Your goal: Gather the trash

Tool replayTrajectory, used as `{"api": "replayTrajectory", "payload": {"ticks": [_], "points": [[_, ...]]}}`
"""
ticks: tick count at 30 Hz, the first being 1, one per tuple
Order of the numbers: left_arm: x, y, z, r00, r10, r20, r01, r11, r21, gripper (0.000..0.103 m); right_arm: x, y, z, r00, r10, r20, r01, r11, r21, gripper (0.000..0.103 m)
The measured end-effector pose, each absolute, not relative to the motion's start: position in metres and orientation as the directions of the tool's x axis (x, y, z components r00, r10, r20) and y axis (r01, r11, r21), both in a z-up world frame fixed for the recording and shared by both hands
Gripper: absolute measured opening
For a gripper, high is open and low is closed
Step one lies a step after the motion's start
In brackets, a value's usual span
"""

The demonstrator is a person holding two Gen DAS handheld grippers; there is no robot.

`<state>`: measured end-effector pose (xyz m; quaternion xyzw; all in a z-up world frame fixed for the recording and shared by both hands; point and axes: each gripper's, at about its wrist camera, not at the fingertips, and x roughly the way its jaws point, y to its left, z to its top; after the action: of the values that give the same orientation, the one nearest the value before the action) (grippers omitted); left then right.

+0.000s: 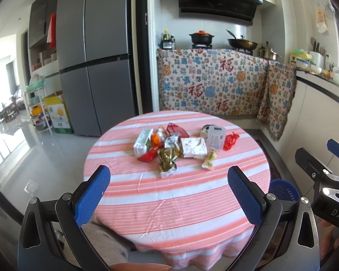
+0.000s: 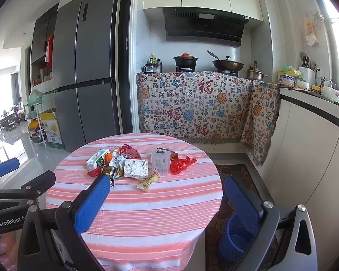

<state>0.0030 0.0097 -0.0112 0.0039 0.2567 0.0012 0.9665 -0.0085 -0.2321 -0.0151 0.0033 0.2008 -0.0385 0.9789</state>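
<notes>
Grippers wide open (image 1: 168,189) (image 2: 167,194), nothing held

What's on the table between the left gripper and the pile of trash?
Nothing. In the left wrist view, only bare striped tablecloth lies between the open left gripper and the trash pile.

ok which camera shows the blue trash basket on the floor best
The right wrist view: the blue basket stands beside the table, its rim, inside and wall visible, though one gripper finger partly covers it. The left wrist view shows only its upper part behind the table edge.
</notes>
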Motion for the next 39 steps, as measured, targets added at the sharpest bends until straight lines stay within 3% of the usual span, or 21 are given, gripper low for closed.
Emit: {"api": "replayTrajectory", "payload": {"ticks": [39], "points": [[0.0042,0.0036,-0.018,0.861,0.009,-0.508,0.0,1.0,0.018,0.103,-0.0033,-0.2245,-0.024,0.909,-0.081,-0.408,0.087,0.996,-0.003,0.103]]}}
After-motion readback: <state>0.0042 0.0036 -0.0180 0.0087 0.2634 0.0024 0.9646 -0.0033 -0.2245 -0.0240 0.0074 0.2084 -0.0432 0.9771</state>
